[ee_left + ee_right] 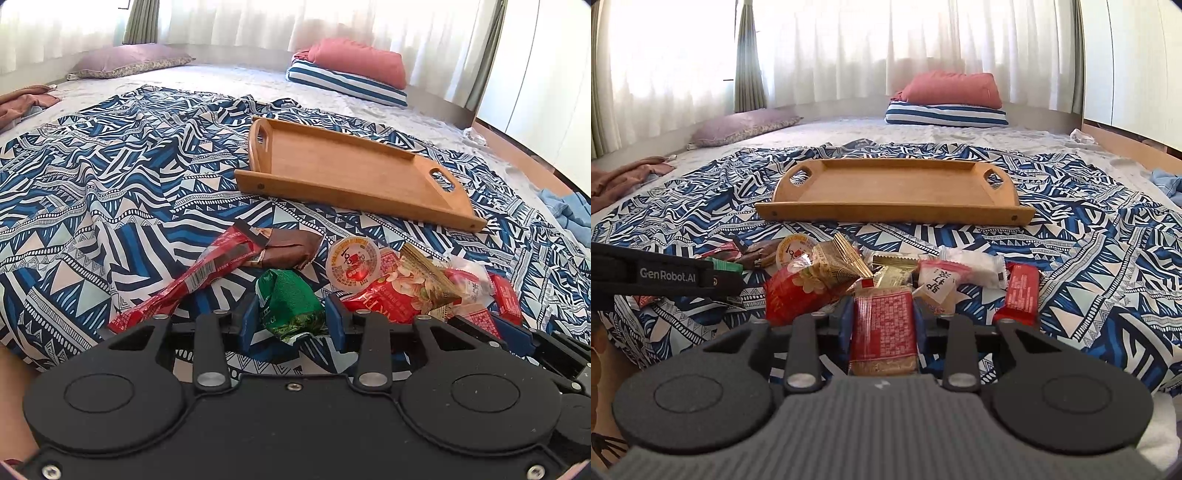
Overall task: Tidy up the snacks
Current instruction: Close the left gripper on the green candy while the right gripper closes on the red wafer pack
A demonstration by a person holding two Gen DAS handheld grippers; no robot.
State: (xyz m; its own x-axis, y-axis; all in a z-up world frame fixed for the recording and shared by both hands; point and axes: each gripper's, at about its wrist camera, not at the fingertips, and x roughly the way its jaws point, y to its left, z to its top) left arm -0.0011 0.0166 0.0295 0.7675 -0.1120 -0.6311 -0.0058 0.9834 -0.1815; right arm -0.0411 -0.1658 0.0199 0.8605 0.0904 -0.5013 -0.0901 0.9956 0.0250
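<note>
Windows: sheer white curtains (849, 55), backlit, with green drapes (750, 55)
Bed: blue-and-white geometric patterned cloth (110, 166)
Pillows: red pillow (953, 88) on striped blue-white cushion (945, 115)

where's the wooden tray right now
In both wrist views the wooden tray lies empty on the patterned blanket, beyond the snack pile.
</note>
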